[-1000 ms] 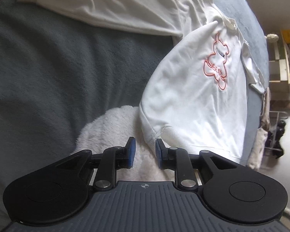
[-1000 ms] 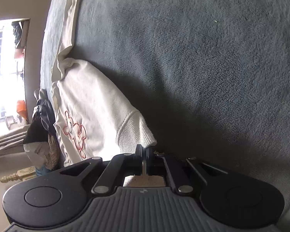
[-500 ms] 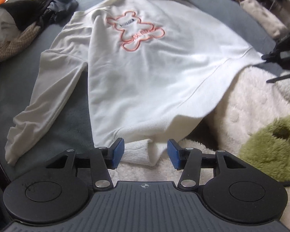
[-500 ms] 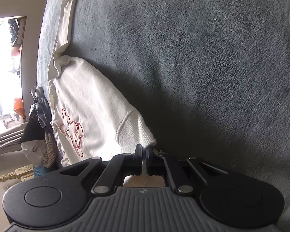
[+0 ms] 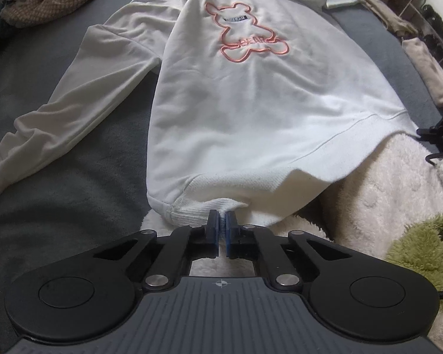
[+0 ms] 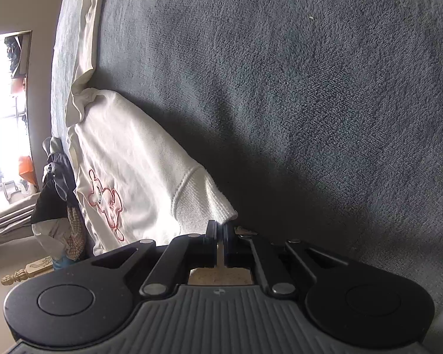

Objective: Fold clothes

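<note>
Here, a white bear-print sweatshirt lies face-up on a grey bedspread, its hem draped over a cream fleece blanket. The left gripper has just clamped onto the ribbed hem; the right gripper is clenched on the hem's other corner. Either shallow pinch could slip when lifted, and the spread left sleeve may drag. No containers appear.

We see a white long-sleeved cotton sweatshirt with an orange outlined bear on its chest lying face up, spread on grey bedding, collar toward twelve o'clock, ribbed hem at six, one sleeve stretched toward eight o'clock.
</note>
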### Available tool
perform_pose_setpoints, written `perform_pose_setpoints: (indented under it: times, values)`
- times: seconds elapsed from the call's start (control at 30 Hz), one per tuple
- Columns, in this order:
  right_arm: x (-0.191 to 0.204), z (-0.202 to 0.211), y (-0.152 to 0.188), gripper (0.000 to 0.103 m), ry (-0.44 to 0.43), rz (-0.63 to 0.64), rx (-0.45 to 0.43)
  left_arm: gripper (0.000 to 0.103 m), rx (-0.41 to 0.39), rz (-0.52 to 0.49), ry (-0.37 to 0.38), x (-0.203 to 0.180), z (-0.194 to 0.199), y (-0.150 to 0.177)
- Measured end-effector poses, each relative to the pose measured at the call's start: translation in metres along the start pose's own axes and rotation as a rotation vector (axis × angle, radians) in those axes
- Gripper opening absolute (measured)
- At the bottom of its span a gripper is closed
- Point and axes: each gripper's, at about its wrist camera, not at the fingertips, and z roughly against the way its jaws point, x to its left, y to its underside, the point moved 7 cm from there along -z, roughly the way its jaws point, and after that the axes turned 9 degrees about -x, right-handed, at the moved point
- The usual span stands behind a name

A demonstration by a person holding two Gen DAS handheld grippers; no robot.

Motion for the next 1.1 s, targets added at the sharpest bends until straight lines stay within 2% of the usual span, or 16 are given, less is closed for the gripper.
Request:
perform_pose_setpoints:
  times: [0.2, 0.3, 0.43, 0.53, 0.6, 0.8, 0.83, 0.9, 0.93, 0.97, 1.03, 1.07, 1.1]
  values:
    - [0.003, 0.003, 0.0, 0.004, 0.0, 0.002, -0.005, 0.001, -0.082, 0.034, 0.111, 0.01, 0.04, 0.003]
    - [0.006, 0.008, -0.001, 0.004, -0.008, 0.002, -0.013, 0.001, -0.069, 0.034, 0.133, 0.018, 0.048, 0.013]
    - [0.002, 0.012, -0.002, 0.004, 0.017, 0.005, -0.018, 0.0, 0.034, 0.034, 0.132, 0.029, 0.034, 0.035]
    - [-0.005, 0.012, -0.002, 0.004, 0.034, -0.013, -0.016, 0.001, 0.044, 0.122, 0.137, 0.042, 0.03, 0.039]
    - [-0.007, 0.013, -0.002, 0.004, 0.037, -0.015, -0.021, 0.003, 0.031, 0.214, 0.139, 0.055, 0.034, 0.036]
    - [-0.002, 0.02, -0.014, 0.006, 0.009, 0.027, -0.069, 0.022, -0.018, 0.454, 0.161, 0.088, 0.029, 0.016]
    - [0.0, 0.02, -0.018, 0.01, 0.004, 0.043, -0.083, 0.026, -0.022, 0.495, 0.166, 0.092, 0.027, 0.013]
    - [0.002, 0.019, -0.027, 0.028, -0.011, 0.064, -0.106, 0.033, -0.013, 0.612, 0.189, 0.099, 0.013, 0.006]
    - [0.003, 0.016, -0.031, 0.045, -0.023, 0.064, -0.114, 0.036, -0.009, 0.665, 0.204, 0.1, 0.006, 0.004]
    - [0.004, 0.014, -0.035, 0.054, -0.035, 0.064, -0.121, 0.036, -0.005, 0.715, 0.219, 0.102, -0.001, 0.001]
    - [0.004, 0.003, -0.04, 0.057, -0.063, 0.044, -0.109, 0.037, 0.015, 0.767, 0.238, 0.099, -0.014, -0.001]
    - [0.003, -0.003, -0.041, 0.064, -0.073, 0.024, -0.091, 0.037, 0.027, 0.764, 0.232, 0.097, -0.019, -0.002]
    - [0.002, -0.01, -0.041, 0.066, -0.085, 0.005, -0.071, 0.037, 0.039, 0.761, 0.226, 0.095, -0.023, -0.002]
